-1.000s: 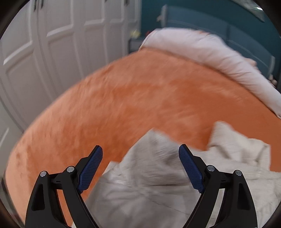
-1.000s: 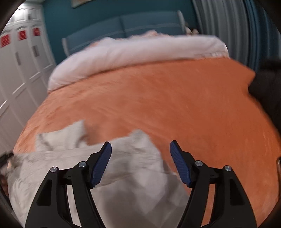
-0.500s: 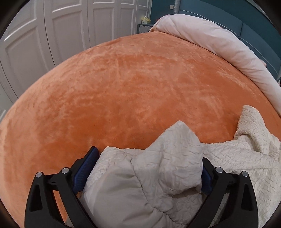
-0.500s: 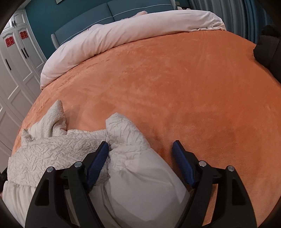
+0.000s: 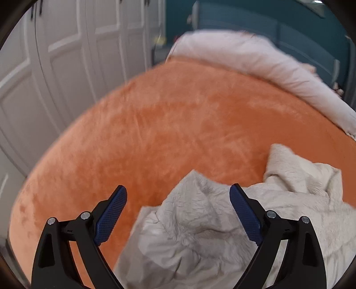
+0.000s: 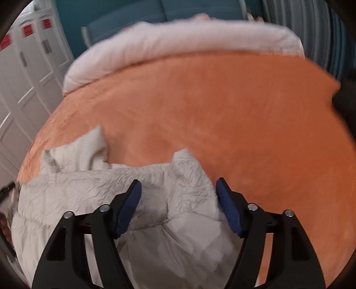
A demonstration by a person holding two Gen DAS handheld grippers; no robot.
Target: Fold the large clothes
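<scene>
A crumpled cream quilted garment (image 5: 200, 233) lies on the near part of the orange bedspread (image 5: 189, 124). My left gripper (image 5: 178, 195) is open, raised a little above the garment's left corner, holding nothing. The garment also shows in the right wrist view (image 6: 93, 191), with a folded corner peaking up (image 6: 184, 160). My right gripper (image 6: 178, 189) is open above the garment's right end, with cloth lying below and between its blue pads (image 6: 229, 206). Both views are blurred by motion.
A pale rolled duvet (image 6: 178, 42) lies across the bed's far end before a teal headboard (image 6: 189, 9). White wardrobe doors (image 5: 55, 66) stand left of the bed. A dark object (image 6: 347, 93) sits at the bed's right edge.
Both grippers dipped down onto the garment half a second ago and have now lifted back up, open. The garment's corners stay bunched on the bedspread.
</scene>
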